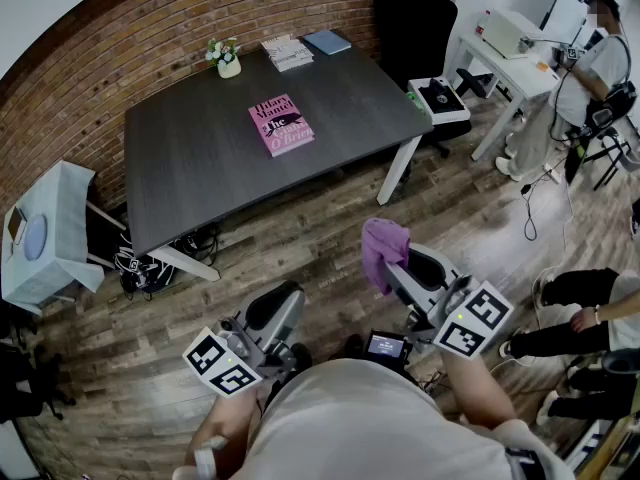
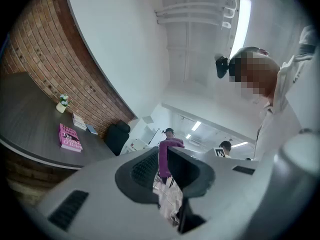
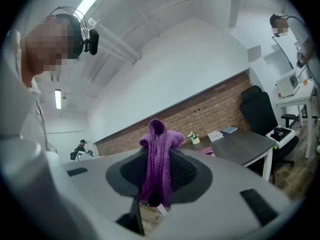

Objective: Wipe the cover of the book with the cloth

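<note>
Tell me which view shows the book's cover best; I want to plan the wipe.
Head view: the book lies face up, whole cover visible. Left gripper view shows it small and slanted; right gripper view, only a sliver.

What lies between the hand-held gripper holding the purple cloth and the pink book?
In the head view, only wooden floor and bare table separate the right hand-held gripper, clamping the cloth, from the book.

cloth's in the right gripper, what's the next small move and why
Probably carry the right gripper forward to the table and lower the purple cloth toward the pink book. The cloth is pinched in its fingers, while the book lies flat on the table well ahead, untouched. The left gripper is empty.
</note>
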Demonstrator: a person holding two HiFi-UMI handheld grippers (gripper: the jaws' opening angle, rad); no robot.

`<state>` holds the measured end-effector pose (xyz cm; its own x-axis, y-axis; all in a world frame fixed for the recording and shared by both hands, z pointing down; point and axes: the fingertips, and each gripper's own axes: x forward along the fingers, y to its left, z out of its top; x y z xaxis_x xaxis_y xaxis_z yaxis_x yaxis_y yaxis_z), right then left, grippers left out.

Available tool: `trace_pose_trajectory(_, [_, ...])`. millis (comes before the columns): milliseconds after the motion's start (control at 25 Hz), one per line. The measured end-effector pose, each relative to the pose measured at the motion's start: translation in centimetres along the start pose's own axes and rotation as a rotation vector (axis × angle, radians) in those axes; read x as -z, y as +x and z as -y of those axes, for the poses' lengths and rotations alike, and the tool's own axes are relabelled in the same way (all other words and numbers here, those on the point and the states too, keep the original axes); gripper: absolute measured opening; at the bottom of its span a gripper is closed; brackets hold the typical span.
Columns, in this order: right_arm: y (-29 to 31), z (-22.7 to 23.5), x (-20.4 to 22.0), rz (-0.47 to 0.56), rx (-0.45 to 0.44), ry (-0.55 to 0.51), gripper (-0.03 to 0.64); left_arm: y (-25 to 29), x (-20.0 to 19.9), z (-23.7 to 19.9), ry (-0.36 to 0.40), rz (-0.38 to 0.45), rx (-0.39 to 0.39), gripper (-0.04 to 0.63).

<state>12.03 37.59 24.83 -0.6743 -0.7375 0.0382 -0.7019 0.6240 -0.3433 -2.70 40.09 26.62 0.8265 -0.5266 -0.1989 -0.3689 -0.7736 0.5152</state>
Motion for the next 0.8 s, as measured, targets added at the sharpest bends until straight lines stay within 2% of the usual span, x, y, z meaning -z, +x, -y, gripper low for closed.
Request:
trace_pose_trajectory(560, [-1.6,3.0,-0.8,0.006,0.025,-0.006,0.114,2.8,1.5,0.7,0.000,0.001,-0.011,0.063])
trace_pose_trajectory(800, [-2.6,4.9,-1.8,0.046,0.014,0.093,0.112,4.2,2.6,1.1,0.000,0.004,-0.028,0.063])
